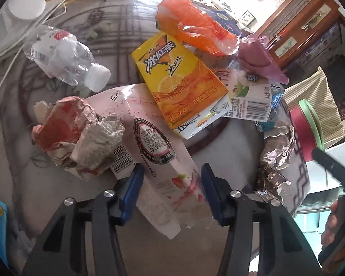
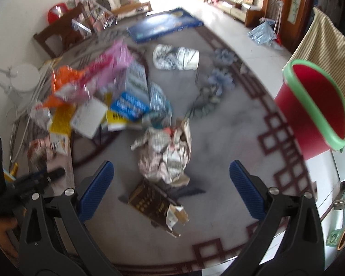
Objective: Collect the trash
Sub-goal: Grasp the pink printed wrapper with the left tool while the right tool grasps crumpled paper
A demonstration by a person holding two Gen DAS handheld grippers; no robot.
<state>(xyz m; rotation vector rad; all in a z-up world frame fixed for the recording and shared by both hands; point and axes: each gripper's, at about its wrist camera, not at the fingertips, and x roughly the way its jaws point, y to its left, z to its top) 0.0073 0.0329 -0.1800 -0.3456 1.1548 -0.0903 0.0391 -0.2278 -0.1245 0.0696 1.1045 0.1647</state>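
- Tabletop (image 2: 230, 138): glossy pale marbled surface with a dark red lattice border, fills most of the right wrist view; litter is heaped across the left and centre of it.
- Red bin (image 2: 310, 115): smooth plastic with a green rim, at the right edge of the right wrist view, mouth tipped toward the camera. Judged to be where the trash goes.
- Pink carton (image 1: 163, 174): flattened printed card with a strawberry picture and barcode, lower centre of the left wrist view. Left claw (image 1: 172, 191) straddles its near end, blue ribbed pads on either side; jaws spread, and contact with the card cannot be confirmed.
- Yellow tea carton (image 1: 179, 80): rigid box, centre of frame, lying across other cartons and overlapping the far end of the pink one.
- Crumpled paper ball (image 2: 165, 154): creased printed wrapper, soft and irregular, centre of the right wrist view, with a dark torn packet (image 2: 154, 202) just below it. Right claw (image 2: 172, 193) is spread wide, empty, the ball ahead of its pads.
- Clear bottle (image 1: 66, 57): crushed thin plastic with a white cap, upper left of the left wrist view.
- Step in hand (judgement): close on the pink carton's long edges, then draw it out low so the yellow carton slides off rather than tips. Flat card may buckle; pinch firmly.
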